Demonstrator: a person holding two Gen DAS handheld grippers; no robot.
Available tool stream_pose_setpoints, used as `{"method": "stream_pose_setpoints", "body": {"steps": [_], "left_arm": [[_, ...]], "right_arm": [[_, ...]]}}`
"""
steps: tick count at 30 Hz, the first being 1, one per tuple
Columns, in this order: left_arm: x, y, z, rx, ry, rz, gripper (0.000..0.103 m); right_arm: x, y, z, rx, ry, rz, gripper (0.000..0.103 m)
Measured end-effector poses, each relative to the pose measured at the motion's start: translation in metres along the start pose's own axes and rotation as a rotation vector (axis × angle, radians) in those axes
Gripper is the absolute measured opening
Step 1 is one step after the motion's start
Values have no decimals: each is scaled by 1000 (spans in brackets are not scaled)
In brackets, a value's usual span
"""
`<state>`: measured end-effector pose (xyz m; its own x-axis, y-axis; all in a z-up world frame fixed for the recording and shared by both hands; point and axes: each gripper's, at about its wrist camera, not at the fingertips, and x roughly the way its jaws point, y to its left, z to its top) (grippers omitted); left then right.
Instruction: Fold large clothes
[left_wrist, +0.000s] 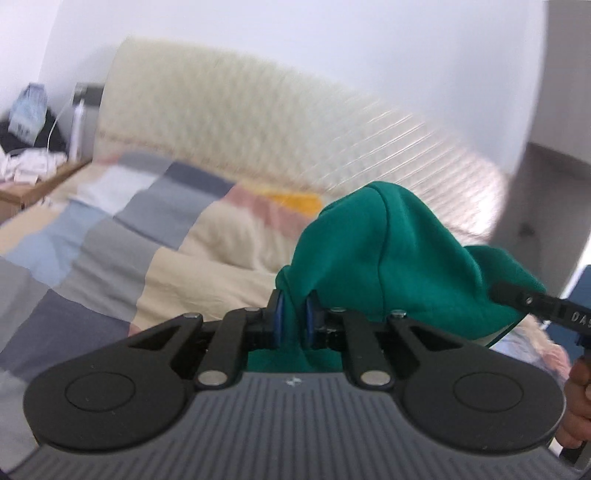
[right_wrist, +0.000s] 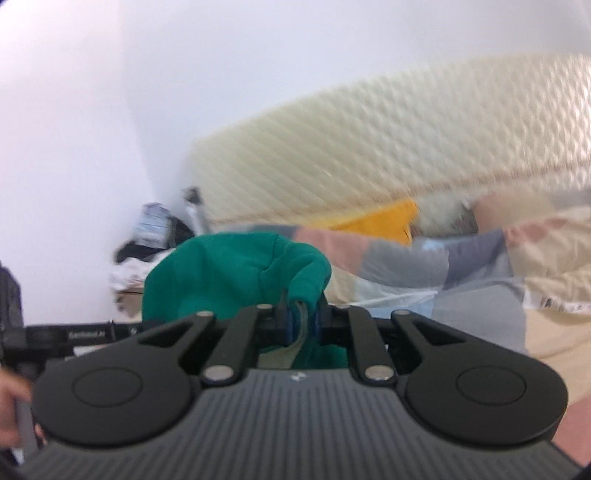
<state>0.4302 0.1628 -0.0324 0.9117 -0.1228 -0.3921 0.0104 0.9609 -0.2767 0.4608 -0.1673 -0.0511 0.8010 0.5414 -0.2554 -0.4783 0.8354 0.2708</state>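
Both grippers are clamped on one bunched green fleece garment (left_wrist: 388, 251): left gripper (left_wrist: 294, 321) pinches a fold between its blue pads, cloth ballooning ahead and to its right; right gripper (right_wrist: 301, 321) nips another edge w/ a pale inner label showing, cloth heaped ahead and to its left. Below and beyond lies the patchwork quilt in grey, blue, pink & cream (left_wrist: 110, 236), w/ the cream quilted headboard (left_wrist: 240, 122) behind. Looks like the lift-and-spread step; to do it well, pull the hands apart till the fabric hangs flat, keep both grips level, then lay it down smooth on the quilt before any fold
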Motion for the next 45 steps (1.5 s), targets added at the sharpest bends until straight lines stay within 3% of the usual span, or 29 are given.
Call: {"method": "stream_pose_setpoints", "body": {"steps": [5, 9, 13, 16, 19, 20, 21, 24, 27, 30, 37, 40, 45], "left_arm": [[-102, -35, -52, 23, -35, -47, 14], [-154, -54, -105, 8, -27, -45, 14], [-187, -70, -169, 11, 65, -15, 15], [-192, -68, -206, -55, 154, 3, 15], [-200, -67, -226, -88, 230, 27, 21], [-205, -66, -229, -89, 236, 26, 29], [-210, -65, -232, -91, 241, 22, 41], [-229, -59, -236, -131, 225, -23, 56], [-250, -56, -236, -183, 167, -60, 61], [-248, -59, -223, -201, 125, -99, 61], [-213, -77, -215, -174, 75, -137, 61], [-187, -81, -221, -149, 118, -128, 61], [-149, -81, -246, -66, 241, -30, 61]], "right_arm": [[-109, 38, -27, -92, -62, -6, 13], [-182, 67, -63, -152, -71, -58, 13], [-222, 80, -115, -116, 39, -134, 14], [-232, 78, -154, -48, 149, -199, 18], [-240, 73, -182, 23, 251, -212, 21], [-244, 72, -189, 26, 261, -211, 21], [-251, 72, -196, 30, 263, -216, 25], [-265, 66, -199, 72, 281, -218, 33], [-282, 61, -192, 153, 208, -197, 66], [-289, 63, -191, 195, 142, -170, 67], [-254, 81, -184, 95, 43, -133, 65], [-232, 84, -188, 47, 71, -132, 55], [-193, 78, -211, 14, 219, -151, 47]]}}
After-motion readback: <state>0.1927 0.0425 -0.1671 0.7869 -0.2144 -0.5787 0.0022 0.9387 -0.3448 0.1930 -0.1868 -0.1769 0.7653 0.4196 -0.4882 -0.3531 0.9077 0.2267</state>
